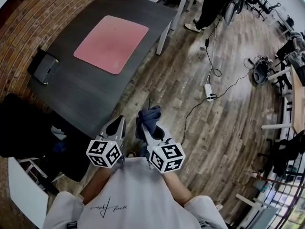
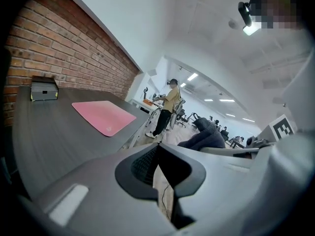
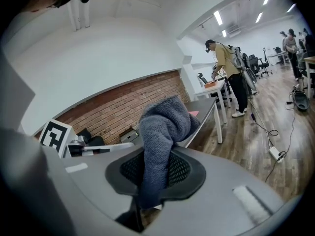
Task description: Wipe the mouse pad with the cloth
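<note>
So the person is at the carry-over stage, wiping hasn't started. The right gripper (image 1: 144, 124) is clamped on the grey-blue cloth (image 3: 163, 130); in the right gripper view the fabric runs down between the two pads and bunches up in a lump above them, so it looks like a decent grip. The left gripper (image 1: 119, 123) has its jaws pressed together with nothing in them, only floor showing past the tips in its own view. Both tools are held close to the body, out over the wooden floor and clear of the dark table (image 1: 76, 97). The pink mouse pad (image 1: 112, 43) lies flat toward the far half of that table, well apart from the cloth, with a small dark box (image 1: 44, 67) near the brick-wall corner. Next up is probably stepping in and reaching the right gripper across the table so the cloth lands flat on the pad, maybe with the empty left one pinning an edge so the pad doesn't slide.
</note>
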The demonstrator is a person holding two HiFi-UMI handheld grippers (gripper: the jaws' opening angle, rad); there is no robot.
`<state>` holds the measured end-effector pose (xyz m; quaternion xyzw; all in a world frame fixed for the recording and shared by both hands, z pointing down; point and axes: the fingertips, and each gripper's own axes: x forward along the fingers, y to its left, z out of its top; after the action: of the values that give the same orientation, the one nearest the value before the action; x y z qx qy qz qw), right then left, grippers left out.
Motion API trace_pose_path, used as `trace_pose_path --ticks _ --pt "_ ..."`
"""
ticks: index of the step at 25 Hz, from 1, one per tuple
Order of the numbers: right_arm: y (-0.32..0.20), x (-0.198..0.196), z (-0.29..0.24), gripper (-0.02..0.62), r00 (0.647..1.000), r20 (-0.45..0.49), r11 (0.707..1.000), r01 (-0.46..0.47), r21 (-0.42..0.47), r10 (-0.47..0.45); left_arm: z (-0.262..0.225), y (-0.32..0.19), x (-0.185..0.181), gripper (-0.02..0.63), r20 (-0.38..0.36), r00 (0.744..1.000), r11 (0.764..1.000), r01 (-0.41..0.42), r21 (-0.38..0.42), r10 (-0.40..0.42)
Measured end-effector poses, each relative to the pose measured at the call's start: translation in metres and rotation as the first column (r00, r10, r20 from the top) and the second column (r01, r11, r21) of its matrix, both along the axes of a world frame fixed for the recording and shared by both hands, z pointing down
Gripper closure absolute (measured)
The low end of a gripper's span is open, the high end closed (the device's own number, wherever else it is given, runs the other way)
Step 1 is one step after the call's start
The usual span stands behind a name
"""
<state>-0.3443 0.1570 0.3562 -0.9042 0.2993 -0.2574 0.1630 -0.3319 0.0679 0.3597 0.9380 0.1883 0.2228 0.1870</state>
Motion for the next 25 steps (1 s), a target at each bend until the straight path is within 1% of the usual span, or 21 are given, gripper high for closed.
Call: trace_pose_path --ticks 6,10,13,16,21,25 --pt "0.032 0.050 0.006 0.524 0.999 0.028 1.000 0.022 0.021 -0.022 0.001 0.029 0.048 0.604 0.013 1.000 1.000 0.027 0.016 -0.027" --pt "0.055 0.081 0.008 0.523 0.999 0.025 0.999 0.047 0.015 -0.048 0.003 0.049 0.080 0.600 -0.006 0.997 0.997 0.081 -0.011 -0.081" --pt "0.073 0.099 0.009 0.523 0.998 0.022 0.998 0.056 0.020 -0.056 -0.001 0.067 0.101 0.600 -0.019 0.995 0.995 0.099 -0.018 -0.099" --pt "0.090 0.108 0.014 0.523 0.998 0.018 0.998 0.059 0.018 -0.059 0.001 0.084 0.110 0.600 -0.027 0.995 0.995 0.096 -0.023 -0.097" --pt "0.108 0.126 0.017 0.523 0.998 0.022 0.998 0.053 0.027 -0.054 0.007 0.098 0.125 0.598 -0.015 0.995 0.994 0.102 -0.034 -0.103" --pt "0.108 0.141 0.021 0.523 0.995 0.046 0.995 0.091 0.033 -0.093 0.003 0.103 0.141 0.595 -0.033 0.994 0.994 0.100 -0.034 -0.101"
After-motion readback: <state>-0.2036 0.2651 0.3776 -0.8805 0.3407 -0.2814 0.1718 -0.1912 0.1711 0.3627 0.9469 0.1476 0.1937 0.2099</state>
